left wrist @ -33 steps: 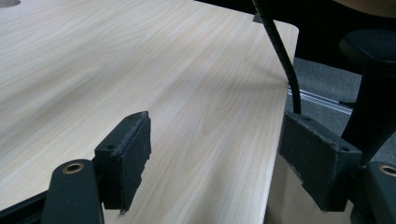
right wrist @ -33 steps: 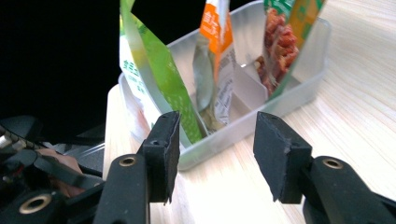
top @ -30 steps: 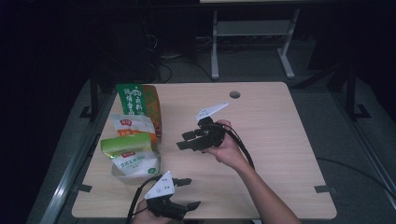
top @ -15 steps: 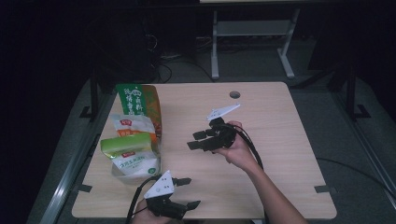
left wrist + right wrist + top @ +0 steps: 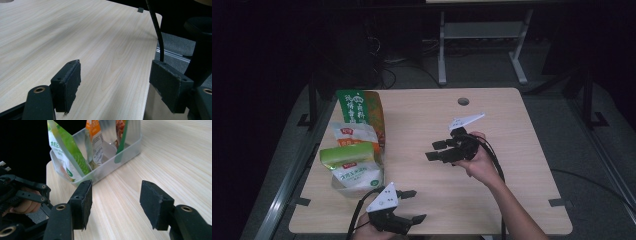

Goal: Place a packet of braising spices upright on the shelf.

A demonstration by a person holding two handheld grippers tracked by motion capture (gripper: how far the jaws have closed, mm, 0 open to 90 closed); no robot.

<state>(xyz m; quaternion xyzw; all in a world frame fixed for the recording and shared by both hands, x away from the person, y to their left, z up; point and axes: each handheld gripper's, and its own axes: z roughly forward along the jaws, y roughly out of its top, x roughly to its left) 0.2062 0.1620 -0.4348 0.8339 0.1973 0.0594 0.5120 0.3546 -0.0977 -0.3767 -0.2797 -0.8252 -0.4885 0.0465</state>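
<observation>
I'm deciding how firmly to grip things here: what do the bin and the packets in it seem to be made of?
The bin looks like clear, slightly frosted rigid plastic: the packets show through its walls. The snack packets look like glossy printed plastic film with creases; silvery patches hint at a foil lining, though that is uncertain.

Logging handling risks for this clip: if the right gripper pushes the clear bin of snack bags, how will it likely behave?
The clear bin looks like thin plastic with a flat base, so it would probably slide on the smooth table rather than roll. The snack bags stand taller than its walls and lean, so they may flop or spill. Filled with pouches, it is probably light.
</observation>
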